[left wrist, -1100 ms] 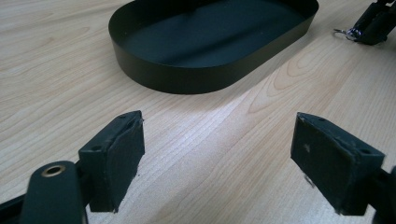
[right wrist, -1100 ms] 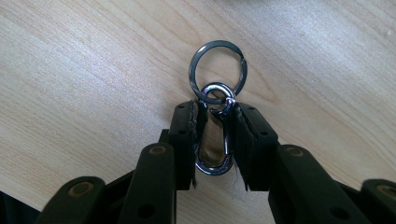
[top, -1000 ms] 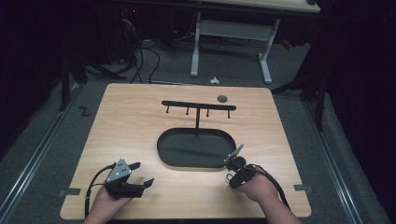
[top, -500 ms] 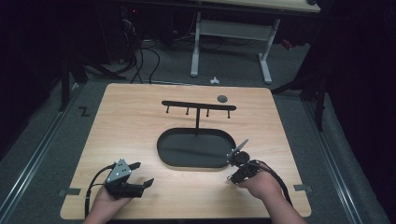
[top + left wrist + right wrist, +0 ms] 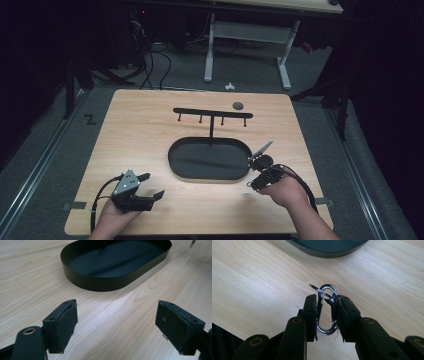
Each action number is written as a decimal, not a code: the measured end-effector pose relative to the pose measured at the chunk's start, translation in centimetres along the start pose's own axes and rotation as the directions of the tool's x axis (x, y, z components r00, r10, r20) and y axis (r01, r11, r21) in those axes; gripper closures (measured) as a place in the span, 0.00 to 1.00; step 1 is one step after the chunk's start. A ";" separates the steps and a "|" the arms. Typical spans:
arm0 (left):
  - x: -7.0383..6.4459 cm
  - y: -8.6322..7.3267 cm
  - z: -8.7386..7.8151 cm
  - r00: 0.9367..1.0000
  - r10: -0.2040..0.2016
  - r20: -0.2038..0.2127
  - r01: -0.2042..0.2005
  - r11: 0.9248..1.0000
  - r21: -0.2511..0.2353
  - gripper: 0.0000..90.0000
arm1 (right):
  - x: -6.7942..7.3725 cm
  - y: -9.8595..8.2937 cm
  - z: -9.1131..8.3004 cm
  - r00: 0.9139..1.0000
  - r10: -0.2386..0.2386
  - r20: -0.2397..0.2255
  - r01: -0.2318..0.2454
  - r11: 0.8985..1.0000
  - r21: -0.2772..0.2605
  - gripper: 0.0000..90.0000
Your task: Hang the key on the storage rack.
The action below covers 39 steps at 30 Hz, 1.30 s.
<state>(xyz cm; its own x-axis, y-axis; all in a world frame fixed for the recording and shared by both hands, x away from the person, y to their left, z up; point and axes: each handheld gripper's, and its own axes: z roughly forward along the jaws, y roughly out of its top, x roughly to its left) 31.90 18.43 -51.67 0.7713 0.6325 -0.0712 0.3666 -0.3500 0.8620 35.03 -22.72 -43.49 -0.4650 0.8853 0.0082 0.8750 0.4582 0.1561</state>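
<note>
Your right claw (image 5: 326,315) is clamped on a small polished-metal carabiner clip (image 5: 326,310), its black rubbery pads pressing the clip's two long sides. The clip is a rounded, pear-like loop of bright steel, standing upright between the pads, and a thin wire ring threads through its top end. In the high view that right claw (image 5: 259,172) sits just off the right end of the black oval tray (image 5: 210,159), above the pale wood-grain table (image 5: 150,130), so the clip is held in the air near the tray's right rim rather than lying on anything.

Your left claw (image 5: 117,322) is spread wide with nothing between its flat, matte black pads; bare, light, streaked wood shows through the gap. In the high view you hold this left claw (image 5: 150,187) low over the table's near left part, well apart from the tray.

The tray has a thin, straight sheet-metal wall and a smooth dark floor. Behind it stands a slim black T-shaped rack (image 5: 212,116) with short pegs hanging from its crossbar. A small grey disc (image 5: 238,105) lies on the table near the far edge.
</note>
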 end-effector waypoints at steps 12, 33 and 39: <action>0.0 0.0 0.0 1.000 0.000 0.004 0.000 1.000 0.000 0.20 | -0.7 1.1 -2.4 1.000 0.030 -0.003 -0.030 0.999 -0.025 0.78; 0.0 0.0 -0.2 1.000 -0.006 0.014 0.006 1.000 -0.010 0.20 | -1.7 3.9 -7.5 0.998 0.056 0.009 -0.055 0.992 -0.114 0.79; 0.1 0.0 -0.2 1.000 -0.007 0.015 0.007 1.000 -0.013 0.20 | -2.1 4.6 -8.2 0.998 0.060 0.012 -0.058 0.990 -0.128 0.79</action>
<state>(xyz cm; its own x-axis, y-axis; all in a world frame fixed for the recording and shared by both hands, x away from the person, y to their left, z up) 31.85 18.61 -51.58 0.7765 0.6245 -0.0844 0.3651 -0.3366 0.8680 38.96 -23.08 -34.64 -0.4102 0.9120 0.0055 0.8759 0.3923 0.2809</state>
